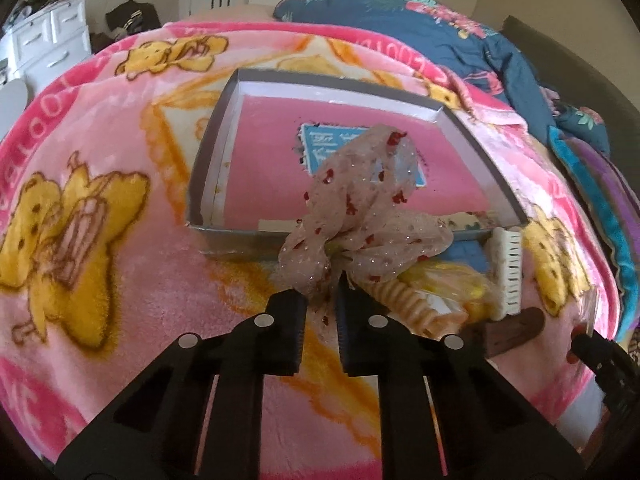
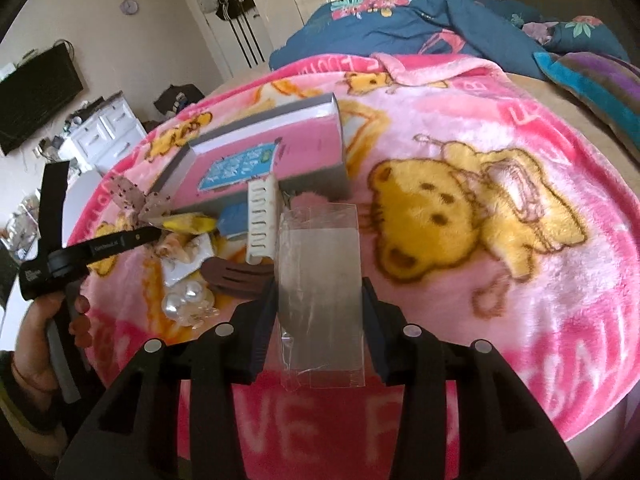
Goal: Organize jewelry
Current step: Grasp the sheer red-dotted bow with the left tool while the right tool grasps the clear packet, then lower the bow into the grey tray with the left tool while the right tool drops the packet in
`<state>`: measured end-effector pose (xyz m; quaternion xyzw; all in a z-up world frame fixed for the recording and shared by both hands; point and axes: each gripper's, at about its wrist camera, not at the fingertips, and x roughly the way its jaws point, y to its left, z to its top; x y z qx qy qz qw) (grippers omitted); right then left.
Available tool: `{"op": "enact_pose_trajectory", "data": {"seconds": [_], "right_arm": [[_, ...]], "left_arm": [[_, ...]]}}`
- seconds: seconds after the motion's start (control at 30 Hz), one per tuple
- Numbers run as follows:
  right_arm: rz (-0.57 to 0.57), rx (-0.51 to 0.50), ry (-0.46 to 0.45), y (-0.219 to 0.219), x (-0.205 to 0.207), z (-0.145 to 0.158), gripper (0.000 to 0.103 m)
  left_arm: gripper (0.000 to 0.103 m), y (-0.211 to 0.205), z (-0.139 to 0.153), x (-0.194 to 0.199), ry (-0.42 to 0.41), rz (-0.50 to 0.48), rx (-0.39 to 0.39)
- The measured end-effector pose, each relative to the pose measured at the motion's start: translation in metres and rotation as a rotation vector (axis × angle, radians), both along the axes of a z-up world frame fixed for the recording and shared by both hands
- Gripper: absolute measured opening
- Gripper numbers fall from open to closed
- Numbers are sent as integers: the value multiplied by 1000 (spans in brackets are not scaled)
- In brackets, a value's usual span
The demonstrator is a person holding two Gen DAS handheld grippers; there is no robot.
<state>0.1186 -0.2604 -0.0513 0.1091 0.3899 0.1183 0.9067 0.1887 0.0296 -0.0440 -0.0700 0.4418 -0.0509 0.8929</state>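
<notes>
The left gripper [image 1: 320, 300] is clenched on the bow [image 1: 360, 216] (sheer, red-dotted), box [image 1: 248, 92] just beyond; the right gripper [image 2: 320, 300] grasps a clear packet [image 2: 320, 264] between its jaws.

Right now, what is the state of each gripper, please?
Left gripper: closed on the sheer beige ribbon bow with red spots.
Right gripper: closed on the clear plastic packet.
</notes>
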Motion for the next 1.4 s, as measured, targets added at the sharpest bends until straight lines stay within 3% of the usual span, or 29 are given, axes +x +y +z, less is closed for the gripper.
{"op": "enact_pose_trajectory", "data": {"seconds": [0.37,0.7,1.03,1.4], "right_arm": [[48,-12,-83,12,-4,46,39],[118,-4,-153,36,46,90,39],[108,-26,-110,48,125,83,39],[110,-77,0,58,184,44,39]], "left_arm": [[5,15,54,-31,-67,-27,-18],[6,30,102,-12,-139,6,32],[6,21,87,33,-111,5,42],[6,4,49,71,-43,-11,42]]}}
